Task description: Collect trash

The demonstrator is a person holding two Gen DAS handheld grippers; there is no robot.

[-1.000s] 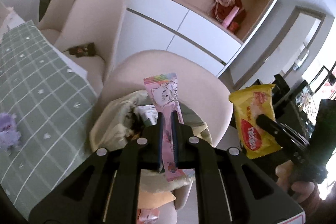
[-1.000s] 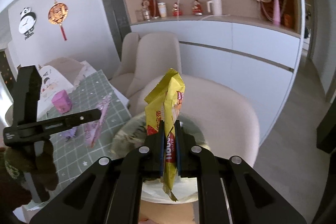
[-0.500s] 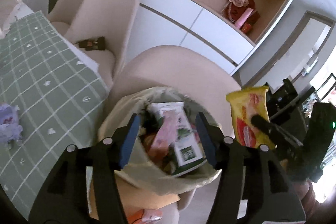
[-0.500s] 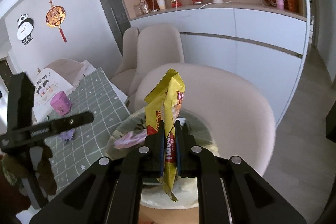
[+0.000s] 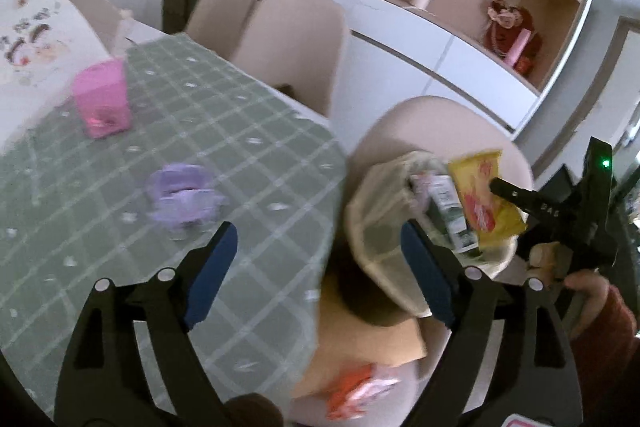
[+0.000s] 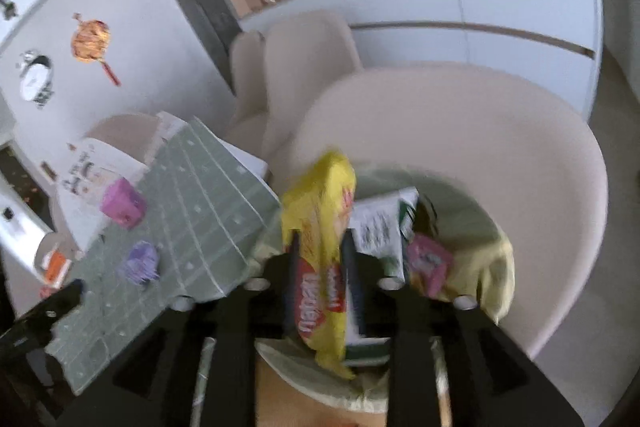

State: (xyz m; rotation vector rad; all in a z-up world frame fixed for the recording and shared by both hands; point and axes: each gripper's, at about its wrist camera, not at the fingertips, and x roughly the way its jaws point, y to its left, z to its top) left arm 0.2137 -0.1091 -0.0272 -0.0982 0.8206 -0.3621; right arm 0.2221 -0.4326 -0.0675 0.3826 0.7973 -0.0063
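Right wrist view: right gripper [image 6: 322, 279] clamps yellow wrapper [image 6: 320, 247] (long axis upright) over trash bag [image 6: 488, 267]; left gripper [image 5: 320, 273] spread, empty.

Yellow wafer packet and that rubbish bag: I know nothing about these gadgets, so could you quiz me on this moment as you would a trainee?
1. True or false: the left gripper has a wrapper between its jaws.
2. The yellow wafer packet stands between the jaws of the right gripper. What is directly beneath it? A) a pink box B) the trash bag C) a white kettle
3. Fill in: the purple toy lies on the green checked ____.

Key: 1. False, the jaws are wide apart with nothing between them. 2. B. 3. tablecloth.
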